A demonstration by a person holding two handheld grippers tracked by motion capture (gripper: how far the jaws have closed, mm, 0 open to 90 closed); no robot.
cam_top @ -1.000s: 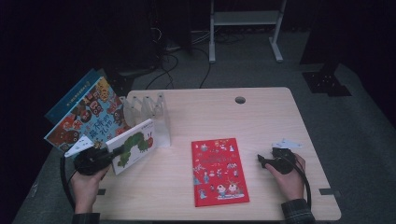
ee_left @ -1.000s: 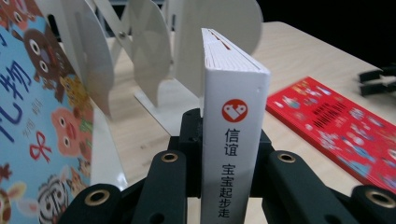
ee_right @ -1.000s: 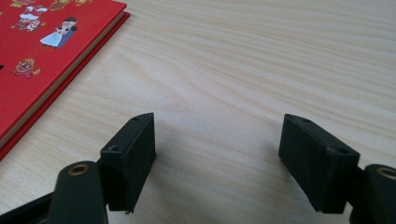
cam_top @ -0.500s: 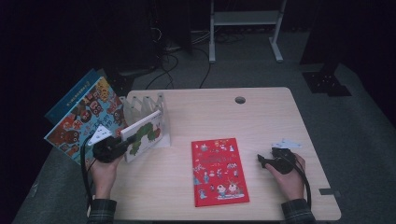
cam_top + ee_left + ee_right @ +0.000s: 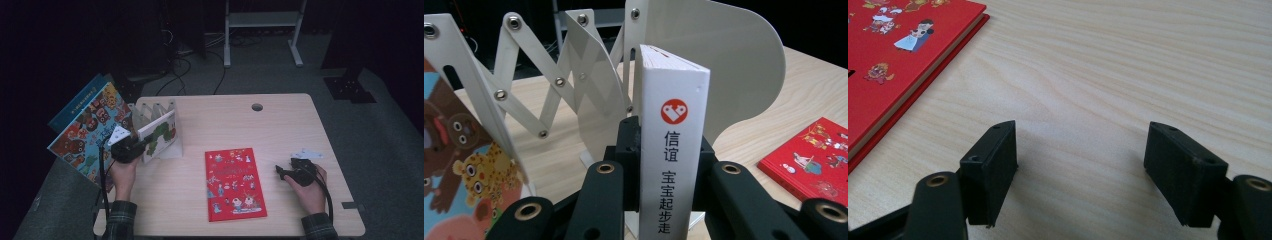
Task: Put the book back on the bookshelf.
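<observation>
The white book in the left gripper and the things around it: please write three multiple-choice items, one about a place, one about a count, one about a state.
1. Where does the red book lie?
A. flat on the table, between the two hands
B. in the rack
C. on the floor

2. How many books lean at the rack's outer left end, in the high view?
A. none
B. two
C. five

3. How are the jaws of the right gripper?
A. shut on the red book
B. open, with bare table between them
C. shut on a pen

Answers:
1 A, its cover faces up on the table.
2 B, a colourful animal book with a blue book behind it.
3 B, the right gripper view shows wood grain between them.
</observation>
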